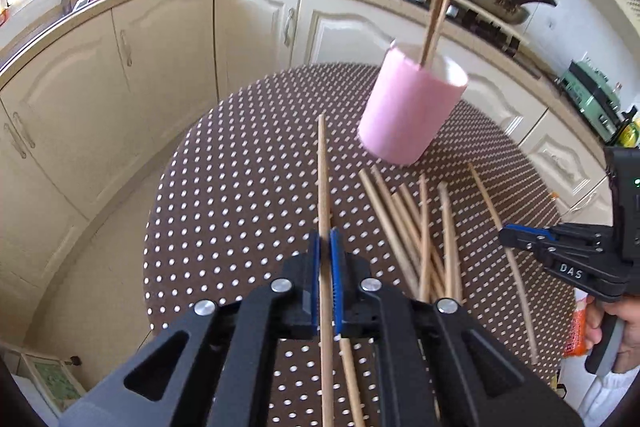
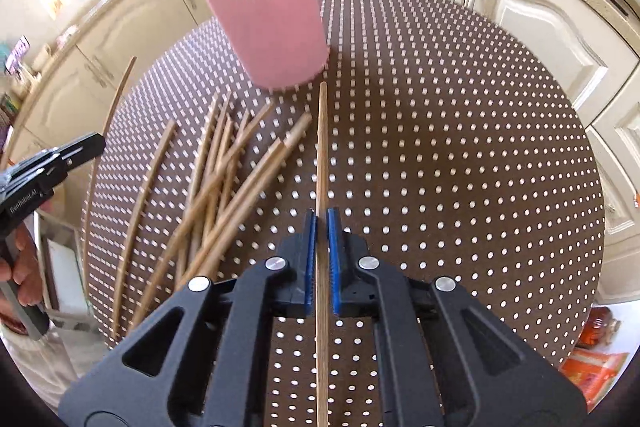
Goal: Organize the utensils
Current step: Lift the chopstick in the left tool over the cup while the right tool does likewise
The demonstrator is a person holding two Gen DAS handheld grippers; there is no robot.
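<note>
Together we clamped our left gripper [image 1: 324, 247] and right gripper [image 2: 321, 227] tight, each on one slender round wooden chopstick [image 1: 323, 179] [image 2: 321, 147]. Loose chopsticks [image 2: 216, 179] lay crisscrossed on the brown dotted tablecloth [image 2: 440, 147], near the smooth pink cylindrical holder [image 1: 408, 107].

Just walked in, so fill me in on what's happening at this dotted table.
A person is sorting wooden chopsticks into a pink cup on the dotted table. The left tool is shut on one chopstick, and the right tool is shut on another chopstick. Two chopsticks already stand in the cup. A loose pile lies on the table beside it, not yet sorted.
</note>
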